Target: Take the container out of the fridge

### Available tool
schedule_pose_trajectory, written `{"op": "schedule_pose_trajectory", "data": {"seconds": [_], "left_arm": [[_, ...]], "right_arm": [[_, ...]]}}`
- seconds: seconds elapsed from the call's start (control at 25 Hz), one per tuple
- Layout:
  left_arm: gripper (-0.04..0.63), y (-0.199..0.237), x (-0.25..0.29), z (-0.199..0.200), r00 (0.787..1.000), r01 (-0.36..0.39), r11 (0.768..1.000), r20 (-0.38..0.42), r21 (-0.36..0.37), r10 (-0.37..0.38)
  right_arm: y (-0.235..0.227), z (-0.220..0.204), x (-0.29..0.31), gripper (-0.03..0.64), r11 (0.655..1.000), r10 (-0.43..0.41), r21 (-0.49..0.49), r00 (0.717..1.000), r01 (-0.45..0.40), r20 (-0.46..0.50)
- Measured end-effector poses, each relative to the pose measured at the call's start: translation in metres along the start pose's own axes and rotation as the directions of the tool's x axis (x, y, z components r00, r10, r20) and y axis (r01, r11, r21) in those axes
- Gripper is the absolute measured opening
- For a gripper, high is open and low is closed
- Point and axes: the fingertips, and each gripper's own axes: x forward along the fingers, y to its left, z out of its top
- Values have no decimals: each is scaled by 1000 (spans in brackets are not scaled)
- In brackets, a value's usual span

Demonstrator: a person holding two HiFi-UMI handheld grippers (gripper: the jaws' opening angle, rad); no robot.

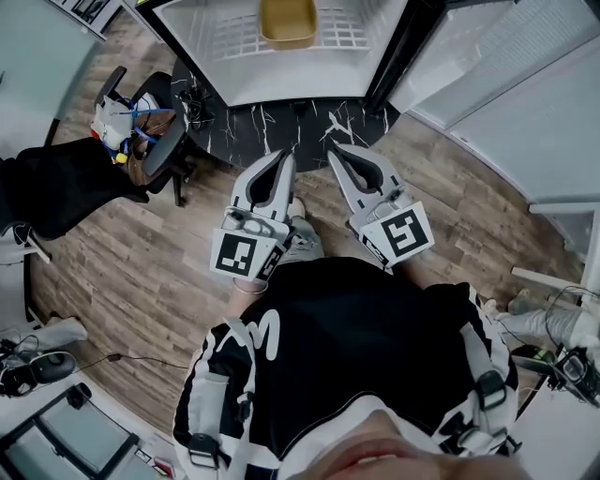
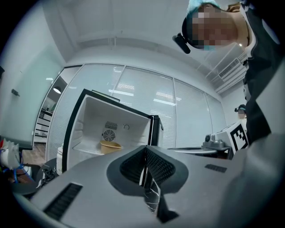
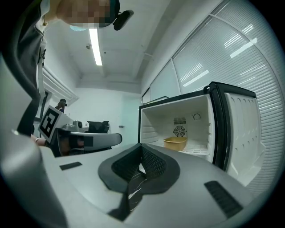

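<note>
A yellow container [image 1: 288, 22] sits on the wire shelf inside the open fridge [image 1: 281, 80]; it also shows in the left gripper view [image 2: 110, 147] and the right gripper view [image 3: 175, 143]. My left gripper [image 1: 284, 155] and right gripper [image 1: 332, 148] are held side by side in front of the person's body, both pointing at the fridge and well short of it. Both are shut with nothing between the jaws. In each gripper view the jaws [image 2: 145, 149] [image 3: 141, 147] meet tip to tip.
The fridge door [image 1: 487, 84] stands swung open at the right. A black marble-patterned base [image 1: 272, 127] lies under the fridge. A black office chair [image 1: 141, 131] with clutter stands at the left. Cables and gear [image 1: 37, 361] lie on the wooden floor.
</note>
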Motion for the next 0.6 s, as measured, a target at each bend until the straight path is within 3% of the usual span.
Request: {"op": "schedule_pose_trajectory", "data": {"seconds": [0.6], "left_arm": [[9, 57, 62, 12, 999, 49, 999, -6, 16, -48]], "right_arm": [[-47, 16, 64, 11, 999, -50, 3, 999, 50, 18]]}}
